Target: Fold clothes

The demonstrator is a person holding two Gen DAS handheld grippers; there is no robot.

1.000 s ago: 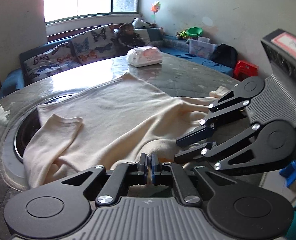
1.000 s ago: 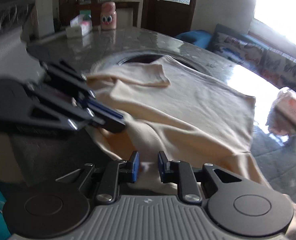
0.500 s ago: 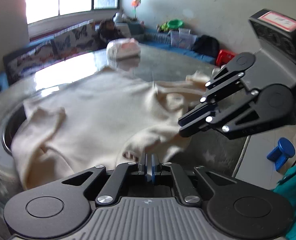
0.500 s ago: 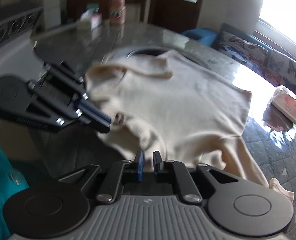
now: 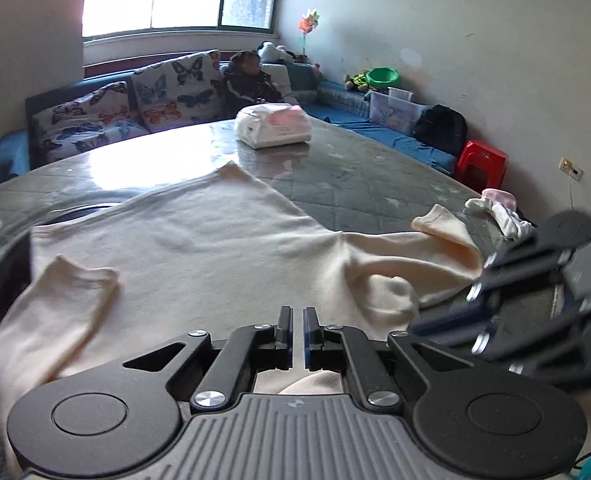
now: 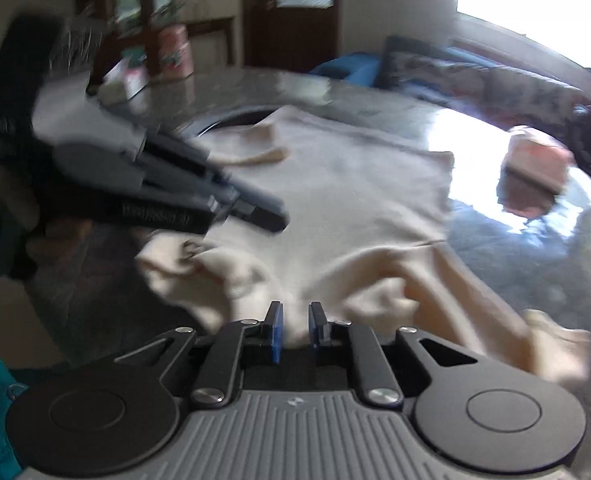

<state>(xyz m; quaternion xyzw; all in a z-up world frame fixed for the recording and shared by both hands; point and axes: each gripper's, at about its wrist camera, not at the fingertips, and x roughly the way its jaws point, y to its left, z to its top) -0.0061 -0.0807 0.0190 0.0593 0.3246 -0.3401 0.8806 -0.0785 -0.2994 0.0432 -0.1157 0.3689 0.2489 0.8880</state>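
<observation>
Shirt point(image 5: 199, 248) flat on table point(image 5: 359, 184), hem away; both jaws slightly parted, released.

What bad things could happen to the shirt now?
The cream shirt lies bunched at its near edge, so a fold made now may come out lumpy. Its sleeve reaches toward the table edge and might slide off. The right gripper view is blurred, so its slightly parted fingers might miss the cloth.
</observation>
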